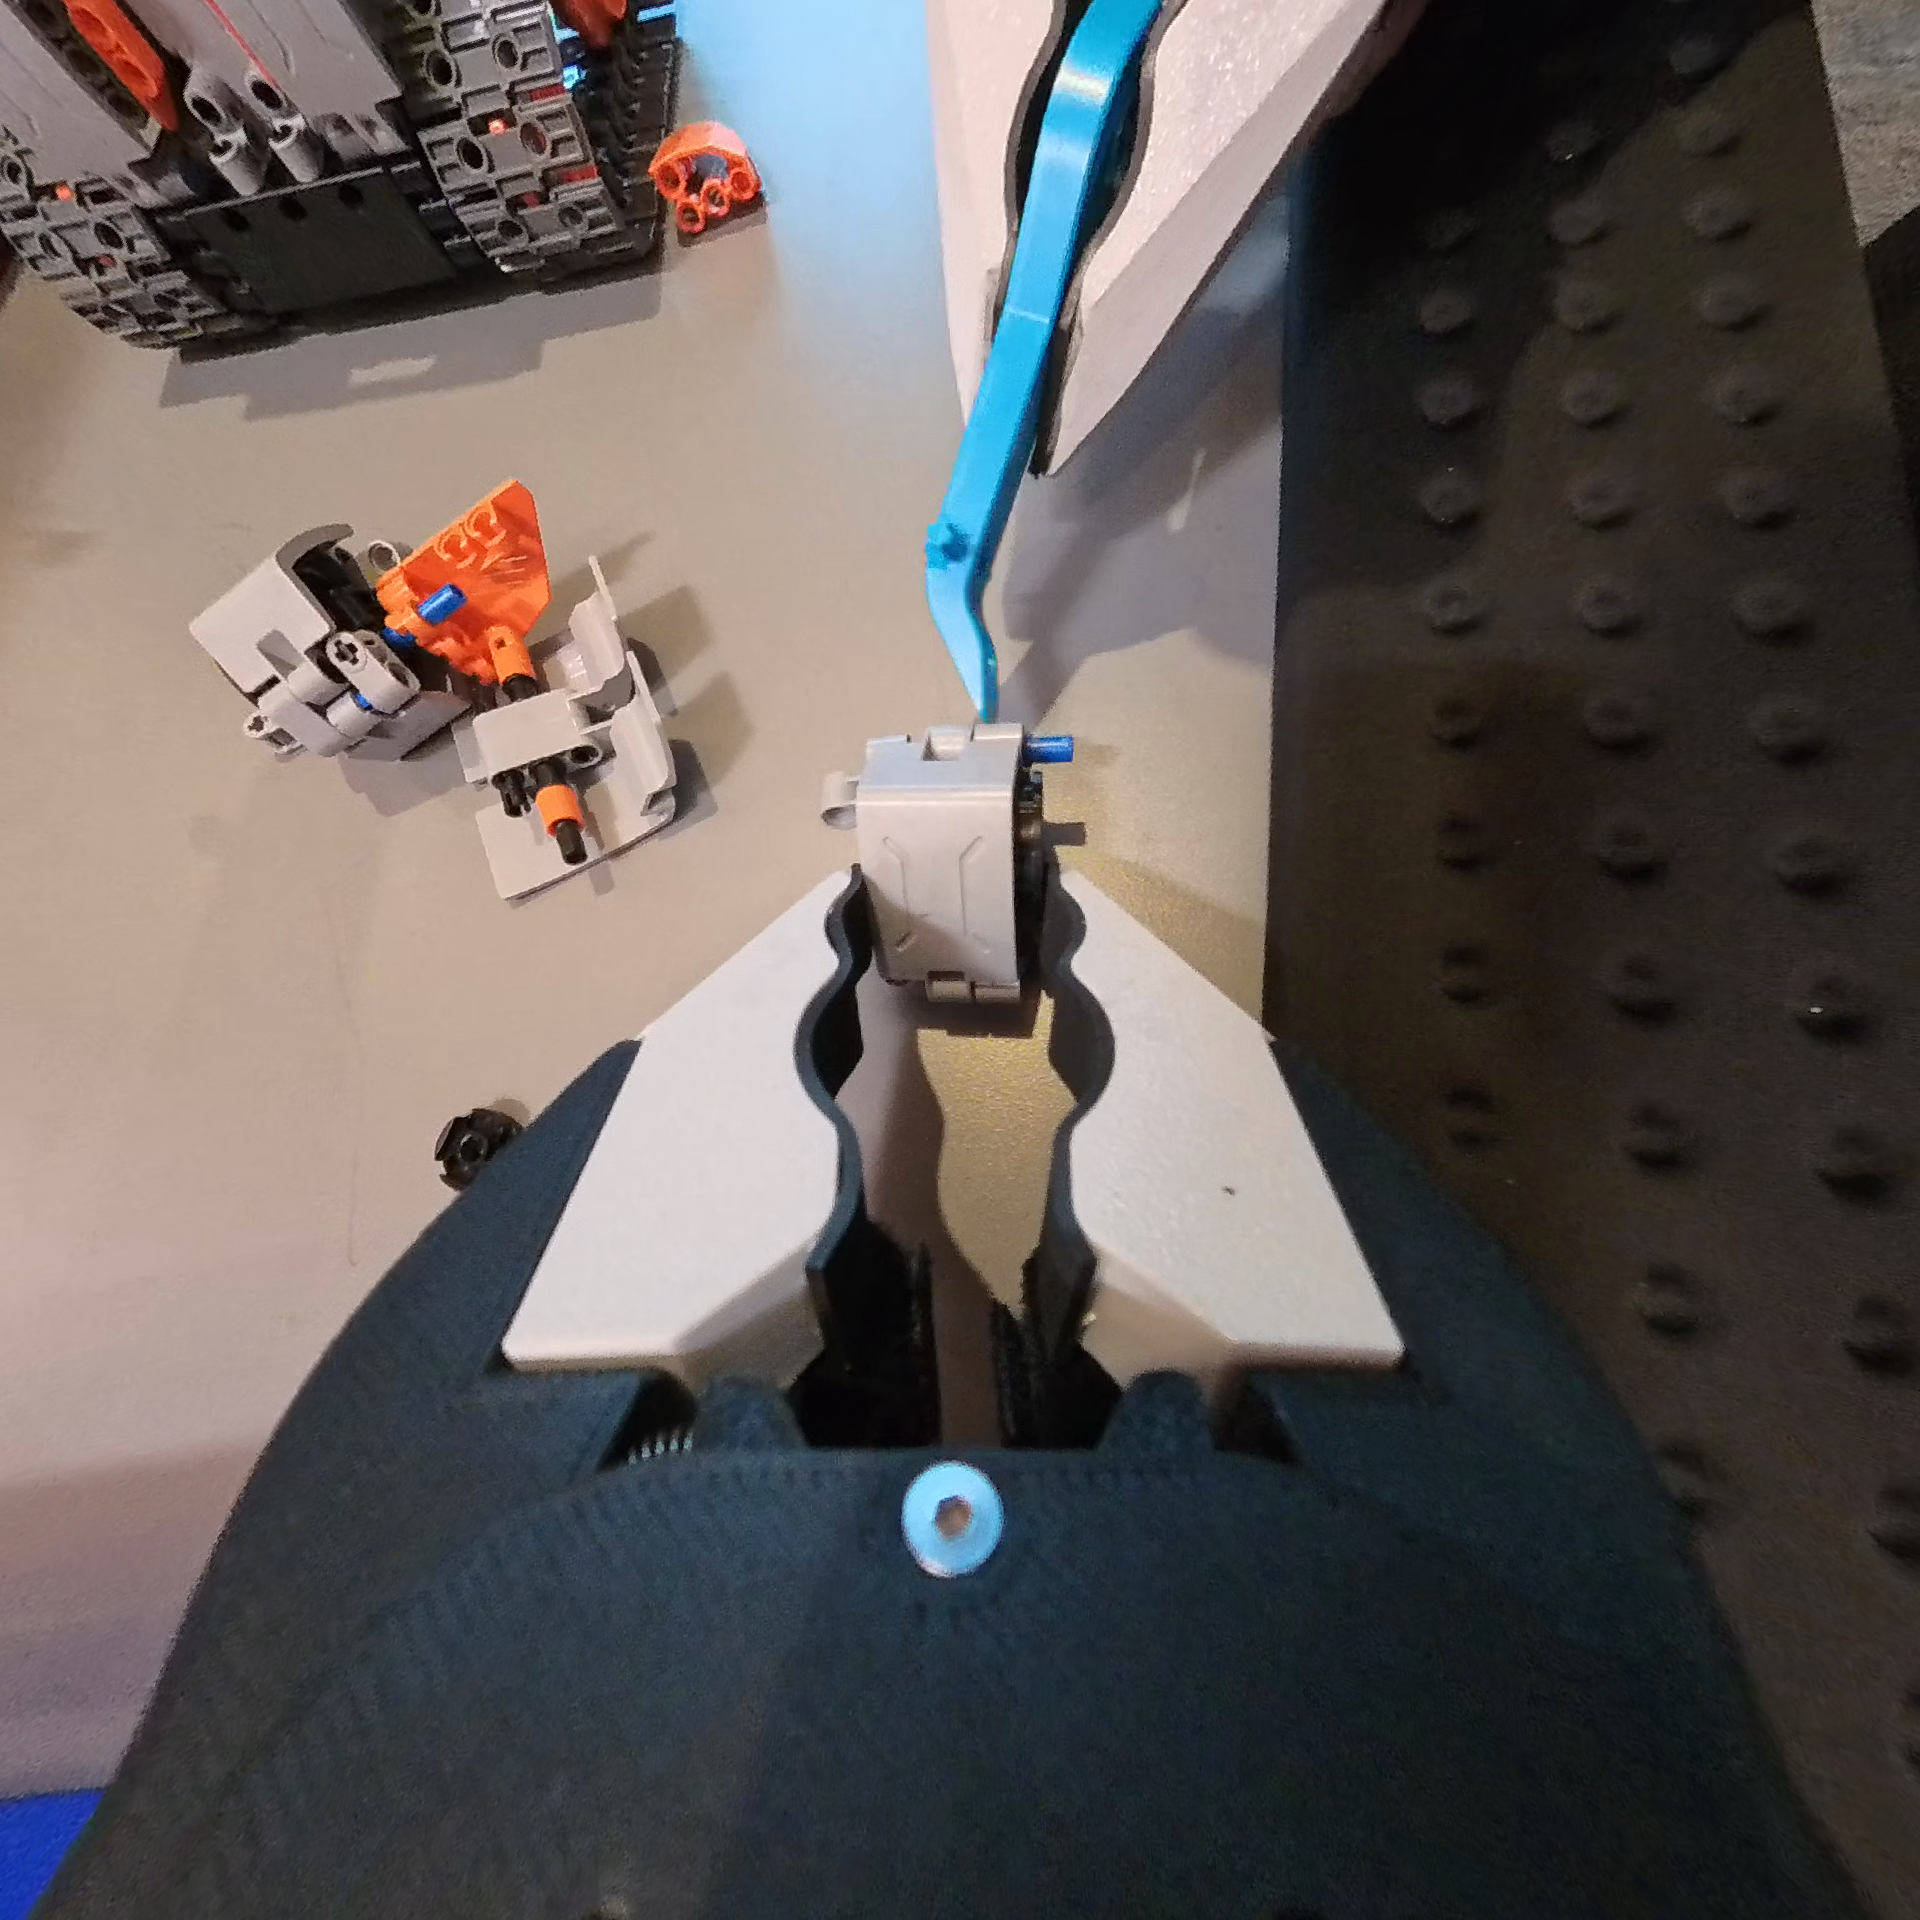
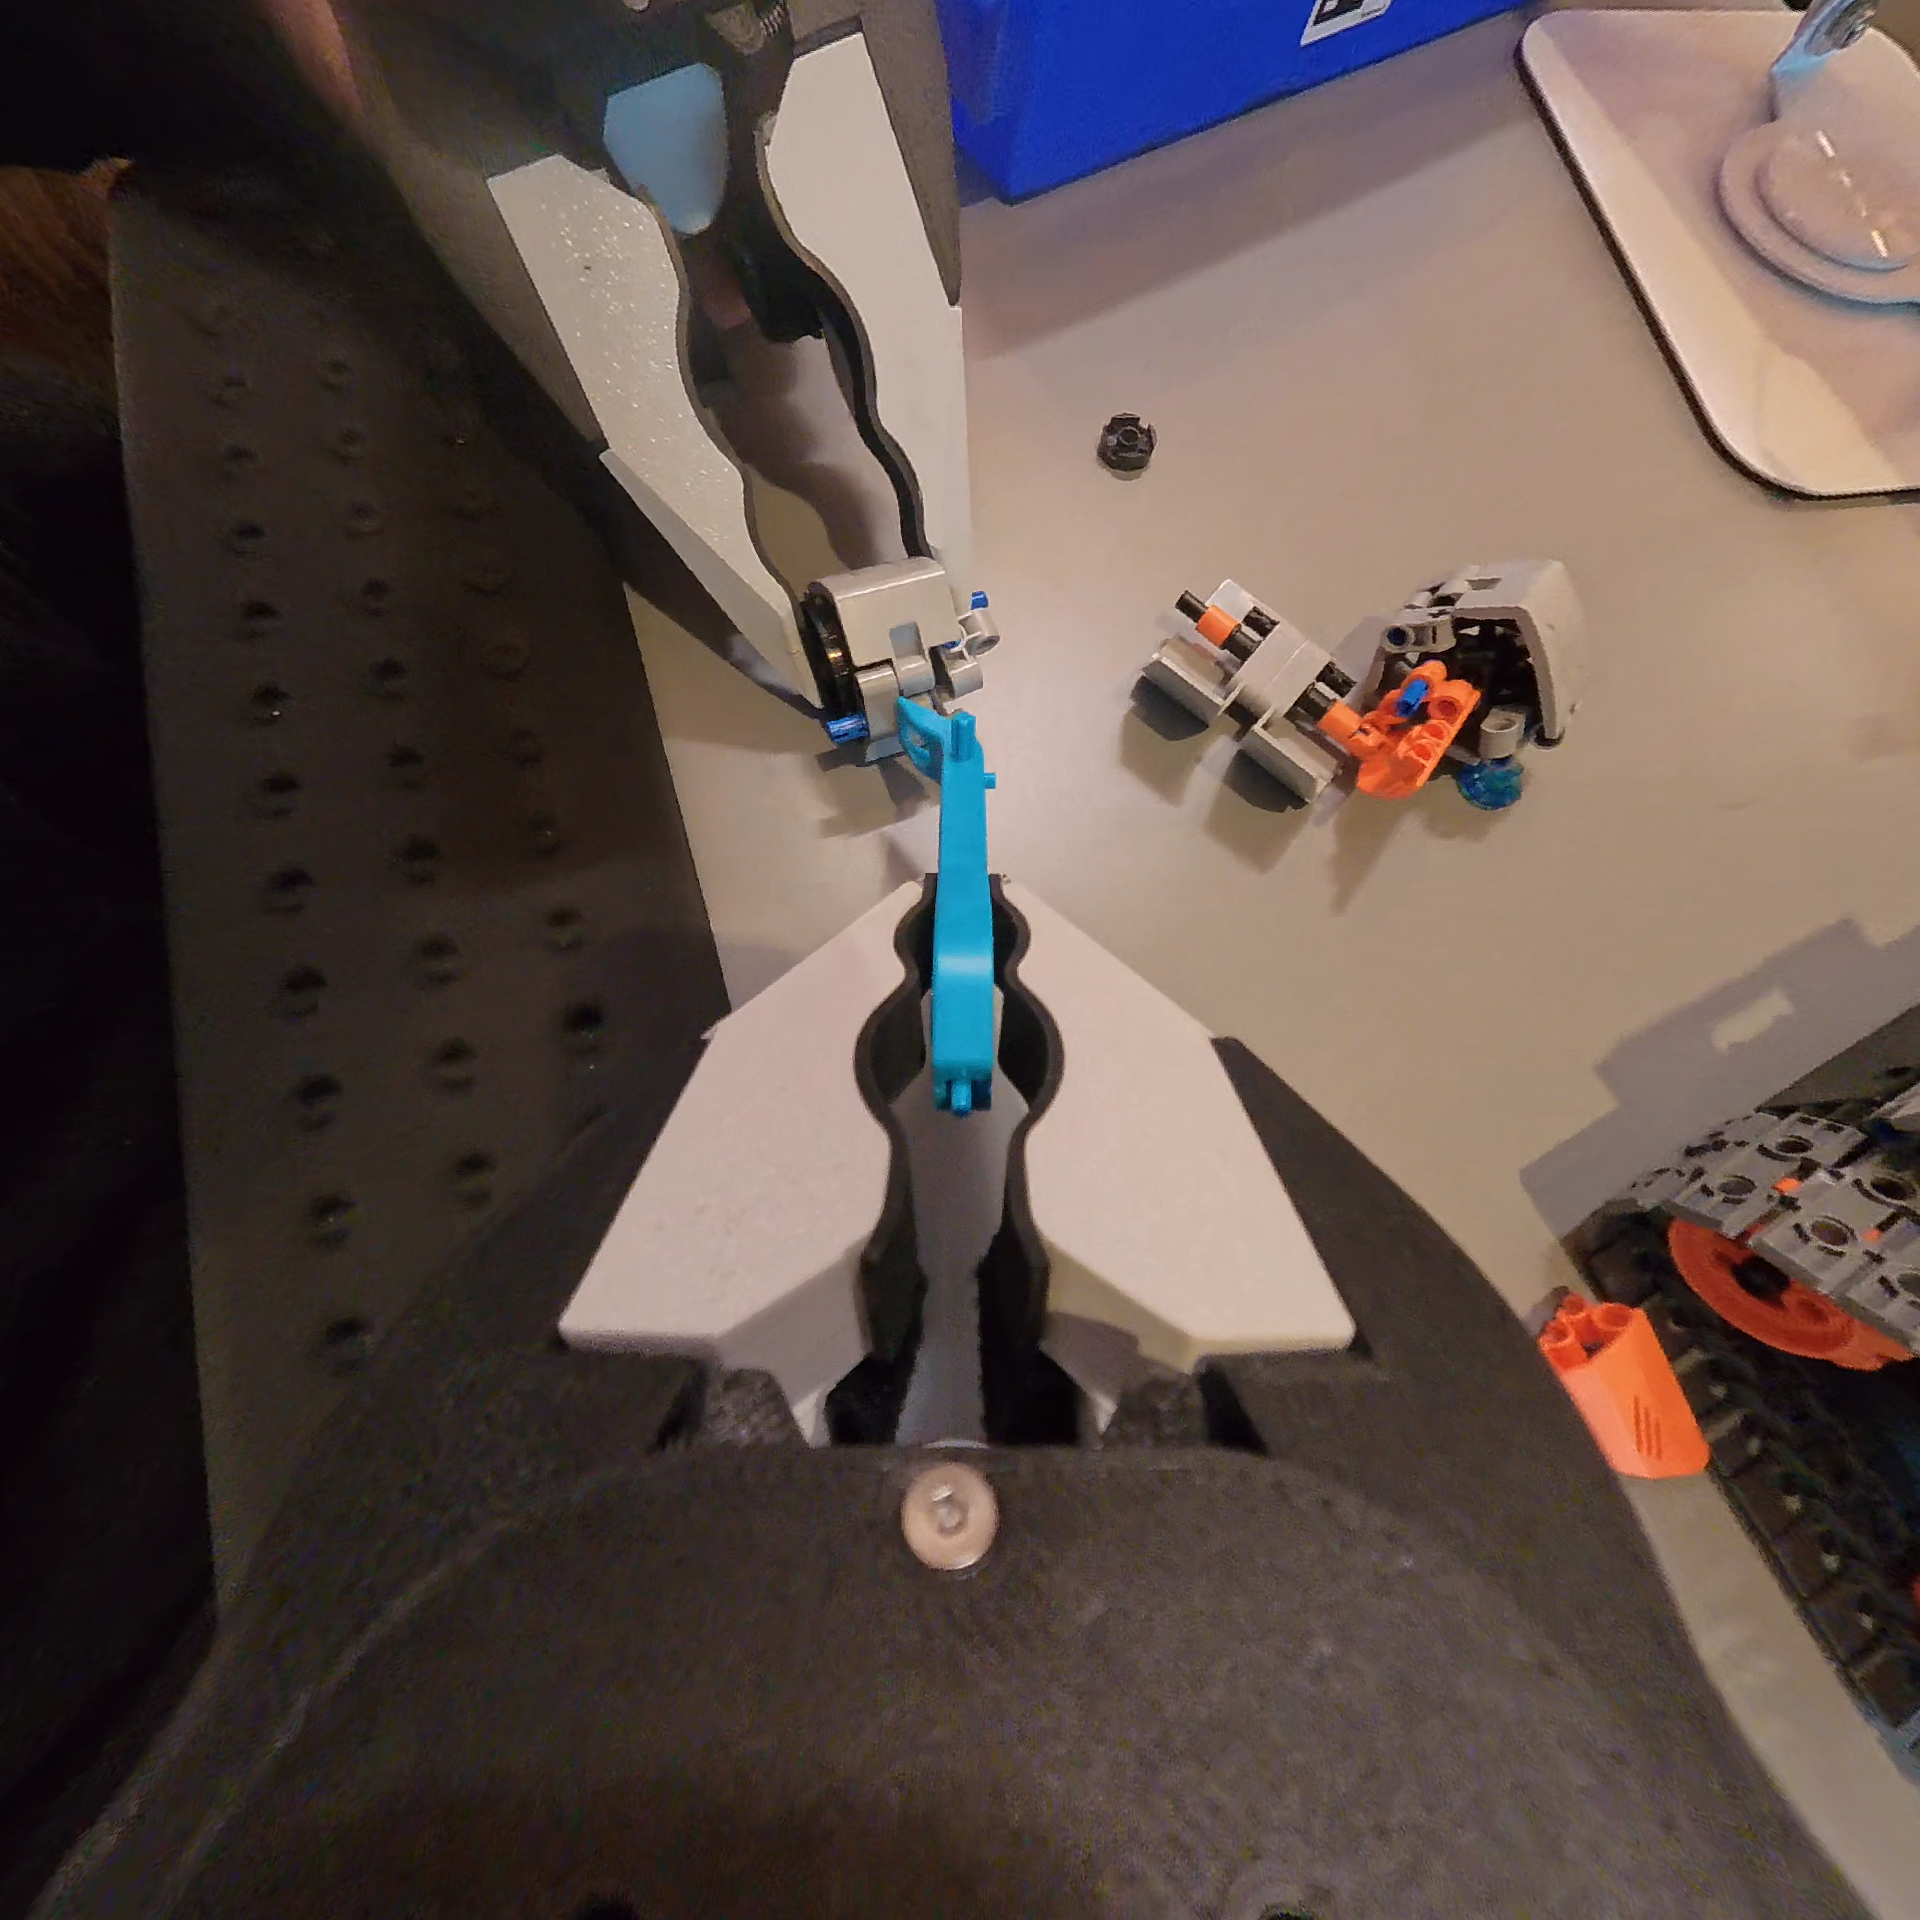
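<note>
My left gripper is shut on a small grey brick assembly with a blue pin on its right side, held just above the grey table. It also shows in the right wrist view. My right gripper is shut on a long blue brick-separator tool. The tool's thin tip touches the top edge of the grey assembly. The right gripper enters the left wrist view from the top, facing the left one.
A cluster of grey and orange brick parts lies on the table to the left. A large tracked brick vehicle and an orange piece sit farther off. A black round piece lies near. A black studded mat borders the right. Across from one pair of fingers to the other is roughly 7 cm. About 9 cm separates my left fingertips from the black round piece. Look for it in the right wrist view too.
</note>
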A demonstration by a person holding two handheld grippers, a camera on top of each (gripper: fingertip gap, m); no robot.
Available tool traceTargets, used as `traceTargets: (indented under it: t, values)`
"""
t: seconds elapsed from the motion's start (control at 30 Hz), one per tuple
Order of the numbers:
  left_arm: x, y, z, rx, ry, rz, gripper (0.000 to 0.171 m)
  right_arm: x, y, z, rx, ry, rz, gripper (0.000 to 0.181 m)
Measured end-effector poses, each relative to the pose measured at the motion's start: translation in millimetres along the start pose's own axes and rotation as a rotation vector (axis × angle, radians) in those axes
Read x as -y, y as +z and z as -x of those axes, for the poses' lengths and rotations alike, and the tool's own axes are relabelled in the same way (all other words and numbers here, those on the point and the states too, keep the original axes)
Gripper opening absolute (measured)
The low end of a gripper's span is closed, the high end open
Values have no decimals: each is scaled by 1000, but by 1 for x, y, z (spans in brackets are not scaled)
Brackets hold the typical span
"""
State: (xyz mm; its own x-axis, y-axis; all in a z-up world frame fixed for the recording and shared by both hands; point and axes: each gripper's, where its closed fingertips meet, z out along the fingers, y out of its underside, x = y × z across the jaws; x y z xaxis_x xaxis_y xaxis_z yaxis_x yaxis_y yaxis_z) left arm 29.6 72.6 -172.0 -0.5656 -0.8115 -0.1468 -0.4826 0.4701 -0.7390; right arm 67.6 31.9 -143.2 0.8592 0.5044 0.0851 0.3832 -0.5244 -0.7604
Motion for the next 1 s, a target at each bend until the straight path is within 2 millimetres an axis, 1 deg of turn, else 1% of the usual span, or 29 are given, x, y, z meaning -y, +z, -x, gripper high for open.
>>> traceTargets:
  t: [0.23,0.37,0.47,0.57,0.63,0.7,0.77,0.87,1.0]
  values:
    - [0,0,0,0,10,-2,30,2,1,0,-25,-33,-4,5]
    - [-1,0,0,-7,13,0,30,4,1,0,-63,-127,21,5]
    - [-2,0,1,-3,11,4,30,3,1,-1,-129,-219,57,4]
    - [-2,0,1,6,16,5,30,1,2,1,-157,-222,67,4]
    - [-2,0,1,13,25,4,30,1,2,2,-138,-173,53,4]
    - [-1,0,2,19,36,2,30,0,3,3,-78,-97,32,4]
    - [-1,0,2,22,41,2,30,-2,5,3,-32,-73,38,4]
    - [-1,0,2,21,44,2,30,-5,6,2,-12,-143,74,5]
    - [-1,0,2,20,44,0,30,-4,6,-1,-28,-229,114,5]
